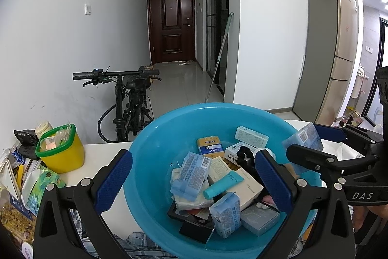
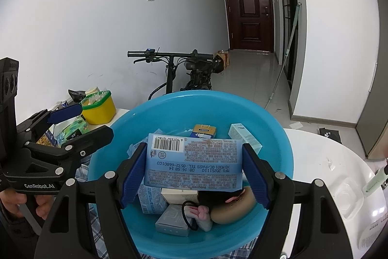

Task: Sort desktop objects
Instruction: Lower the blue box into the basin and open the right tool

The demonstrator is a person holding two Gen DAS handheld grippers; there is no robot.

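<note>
A blue plastic basin (image 1: 169,118) (image 2: 169,98) holds several small items: pale blue wipe packs, little boxes, a teal tube (image 1: 223,185), a black hair tie. My right gripper (image 2: 194,176) is shut on a pale blue barcoded packet (image 2: 194,162), held flat above the basin's contents. In the left wrist view that same packet (image 1: 305,140) hangs over the basin's right rim in the right gripper (image 1: 312,142). My left gripper (image 1: 194,183) stands open over the basin's near side with nothing gripped; it also shows at the left edge of the right wrist view (image 2: 82,124).
A yellow tub with a green rim (image 1: 63,152) (image 2: 99,108) and snack packets (image 1: 14,186) crowd the table's left. A clear lidded box (image 2: 349,196) and a green pen (image 2: 373,182) lie on the white tabletop at right. A bicycle (image 1: 131,98) stands behind.
</note>
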